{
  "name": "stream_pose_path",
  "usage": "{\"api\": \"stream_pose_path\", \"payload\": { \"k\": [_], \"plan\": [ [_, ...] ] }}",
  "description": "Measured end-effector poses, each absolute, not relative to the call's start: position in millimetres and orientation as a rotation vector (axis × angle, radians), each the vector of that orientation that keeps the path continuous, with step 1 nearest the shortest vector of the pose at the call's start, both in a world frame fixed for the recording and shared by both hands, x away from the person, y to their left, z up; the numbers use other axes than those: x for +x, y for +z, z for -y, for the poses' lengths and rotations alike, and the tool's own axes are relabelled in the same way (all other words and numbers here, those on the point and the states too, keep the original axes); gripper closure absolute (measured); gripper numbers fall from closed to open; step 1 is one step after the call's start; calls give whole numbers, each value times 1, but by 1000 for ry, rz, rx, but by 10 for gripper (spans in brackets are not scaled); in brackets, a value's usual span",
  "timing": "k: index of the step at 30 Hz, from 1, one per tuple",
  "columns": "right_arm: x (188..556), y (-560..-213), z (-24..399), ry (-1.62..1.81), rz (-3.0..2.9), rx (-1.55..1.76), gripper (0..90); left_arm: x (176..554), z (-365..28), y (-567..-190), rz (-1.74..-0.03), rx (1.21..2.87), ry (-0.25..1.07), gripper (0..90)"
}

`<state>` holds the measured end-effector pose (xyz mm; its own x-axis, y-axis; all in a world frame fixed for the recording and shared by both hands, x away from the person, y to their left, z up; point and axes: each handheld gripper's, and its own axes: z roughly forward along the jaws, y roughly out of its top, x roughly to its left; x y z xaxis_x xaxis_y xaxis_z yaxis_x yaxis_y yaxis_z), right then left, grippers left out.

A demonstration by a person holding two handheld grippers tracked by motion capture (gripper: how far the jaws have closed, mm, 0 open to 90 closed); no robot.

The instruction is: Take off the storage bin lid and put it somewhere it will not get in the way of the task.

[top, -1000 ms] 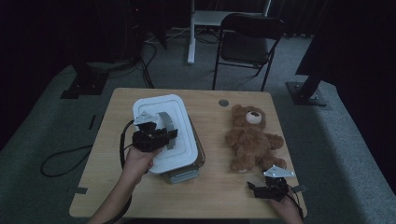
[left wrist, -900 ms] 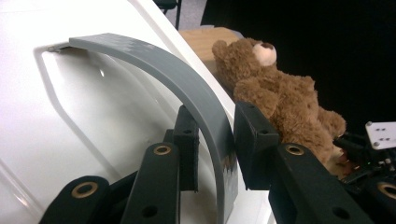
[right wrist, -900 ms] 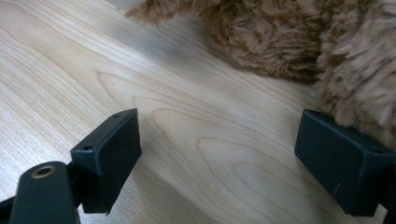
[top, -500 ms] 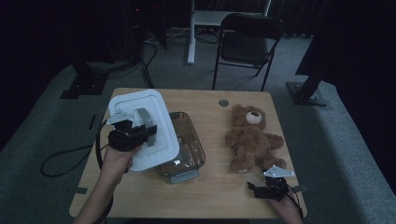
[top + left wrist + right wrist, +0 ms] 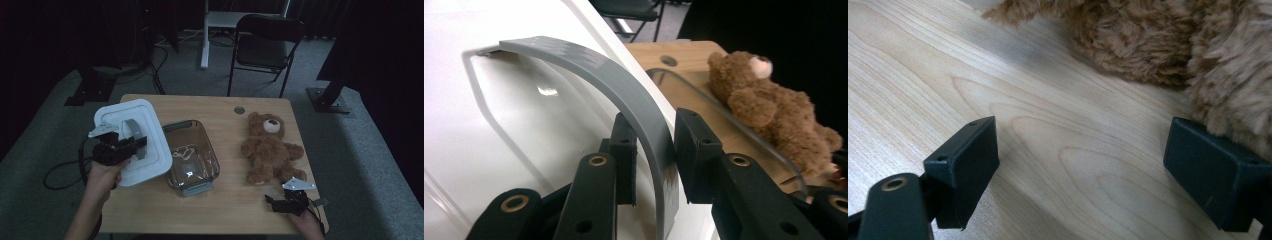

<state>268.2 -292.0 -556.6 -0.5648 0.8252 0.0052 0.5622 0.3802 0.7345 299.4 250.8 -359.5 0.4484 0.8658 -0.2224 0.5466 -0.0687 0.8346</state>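
Note:
My left gripper is shut on the grey arched handle of a white box lid, held off to the left of the clear container. That container stands uncovered on the wooden table. A brown teddy bear lies on its back at the right. Near the table's front right corner rests my right gripper, open, with bare wood between its jaws and the bear's fur just beyond the right jaw.
A round grommet hole sits near the table's far edge. Behind the table stand a black folding chair and a white desk leg. A cable trails off the table's left side.
My left gripper has carried the white lid leftward off the clear container, which now stands uncovered. The right gripper has not moved.

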Motion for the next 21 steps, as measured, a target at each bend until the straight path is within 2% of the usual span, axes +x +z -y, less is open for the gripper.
{"api": "stream_pose_path", "payload": {
  "k": [9, 21],
  "plan": [
    [268, -557, 292, 1002, -2280, 1211, 135, 293, -283, -367, -1277, 1712, 429, 734],
    [268, -557, 292, 1000, -2281, 1210, 135, 295, -297, -395, -1313, 1746, 393, 734]
  ]
}}
